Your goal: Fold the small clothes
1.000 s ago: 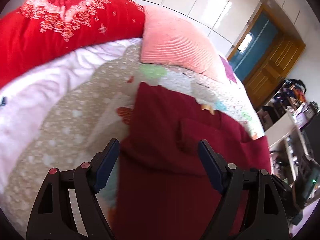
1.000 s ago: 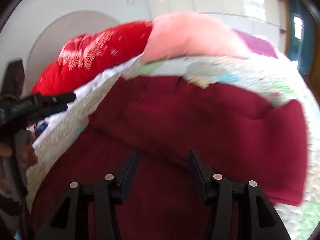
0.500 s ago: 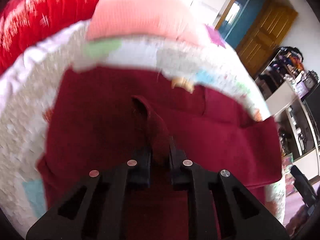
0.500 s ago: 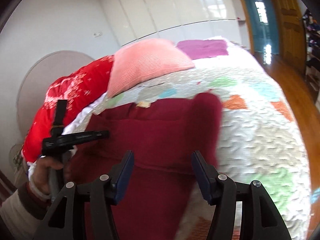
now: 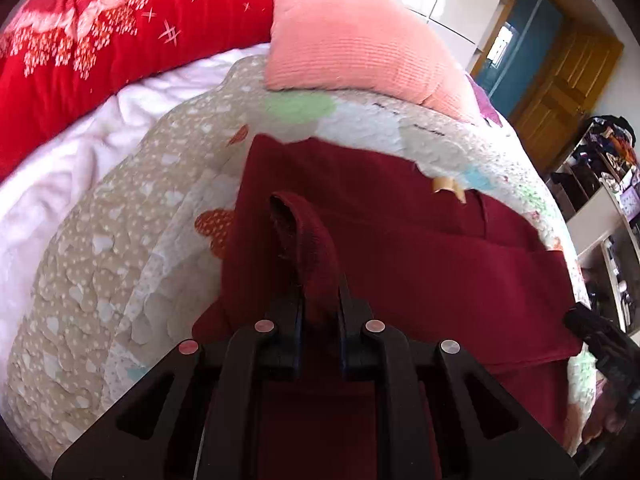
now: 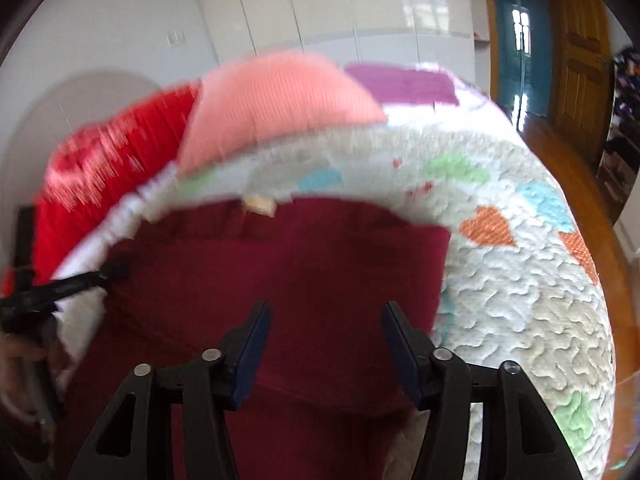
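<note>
The left gripper (image 5: 319, 300) is pinched tight on a raised fold of the dark red garment (image 5: 420, 256), which stands up in a loop just ahead of its fingertips. The right gripper (image 6: 325, 344) hovers over the same garment with its jaws partly apart, having just narrowed a little; cloth lies below them, but the pads do not press on it.

The garment lies spread on the quilt (image 5: 120, 280), a pale bedcover with coloured heart patches, and a small tan label (image 5: 446, 186) shows at its far edge. No containers can be made out.

Beyond the garment, at the head of the bed, a pink pillow (image 5: 352, 48) rests on the quilt. Beside the pillow is a red blanket (image 5: 120, 28) with a white pattern, and a white sheet (image 5: 60, 176) lies between that blanket and the quilt. Past the pillow stand glossy white cupboards (image 6: 340, 8), a wooden door (image 6: 580, 60) and a wooden floor (image 6: 568, 152). The right wrist view is blurred.
</note>
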`<action>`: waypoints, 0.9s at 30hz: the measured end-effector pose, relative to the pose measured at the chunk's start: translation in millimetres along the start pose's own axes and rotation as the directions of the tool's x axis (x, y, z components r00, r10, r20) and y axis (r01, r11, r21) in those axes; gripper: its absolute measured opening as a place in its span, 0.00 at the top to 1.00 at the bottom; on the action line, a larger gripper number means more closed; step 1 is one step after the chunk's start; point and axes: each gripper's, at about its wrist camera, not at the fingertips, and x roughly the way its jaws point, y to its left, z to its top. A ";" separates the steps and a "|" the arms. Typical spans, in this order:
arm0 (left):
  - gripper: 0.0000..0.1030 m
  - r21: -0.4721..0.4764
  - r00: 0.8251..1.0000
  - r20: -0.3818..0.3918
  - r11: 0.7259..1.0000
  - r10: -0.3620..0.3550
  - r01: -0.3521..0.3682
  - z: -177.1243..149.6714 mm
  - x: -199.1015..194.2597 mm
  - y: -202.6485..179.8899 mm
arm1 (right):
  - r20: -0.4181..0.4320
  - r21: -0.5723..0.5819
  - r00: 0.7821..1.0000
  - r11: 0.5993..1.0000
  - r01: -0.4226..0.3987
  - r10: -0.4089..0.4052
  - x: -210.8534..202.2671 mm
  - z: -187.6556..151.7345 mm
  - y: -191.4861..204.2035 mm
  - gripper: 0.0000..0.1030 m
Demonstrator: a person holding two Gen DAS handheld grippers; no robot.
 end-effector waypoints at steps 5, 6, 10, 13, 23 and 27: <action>0.87 0.024 1.000 0.006 1.000 0.007 -0.007 -4.4 5.5 -3.8 | -0.086 -0.069 0.994 0.996 0.054 -0.060 35.8 -10.2 2.3 0.50; 0.86 0.027 1.000 0.009 1.000 0.008 -0.008 -4.5 4.8 -4.2 | -0.077 -0.078 0.995 0.995 0.061 -0.067 32.1 -11.0 3.5 0.50; 0.86 0.011 1.000 0.008 1.000 -0.003 0.003 -5.2 6.1 -0.8 | -0.041 -0.069 0.998 0.997 0.043 -0.046 3.1 -17.0 9.1 0.51; 0.85 0.012 1.000 0.009 1.000 0.006 -0.007 -5.2 5.7 -2.8 | -0.089 -0.084 0.993 0.994 0.075 -0.083 10.4 -31.5 5.8 0.50; 0.50 0.048 0.996 0.047 0.996 0.074 -0.076 -16.6 -19.4 -5.0 | -0.019 -0.036 0.998 0.998 0.059 -0.060 -22.1 -34.8 13.8 0.50; 0.50 0.052 0.996 0.044 0.995 0.083 -0.086 -21.0 -24.9 -3.1 | -0.034 0.028 0.995 0.995 0.091 -0.090 -17.9 -35.8 2.0 0.50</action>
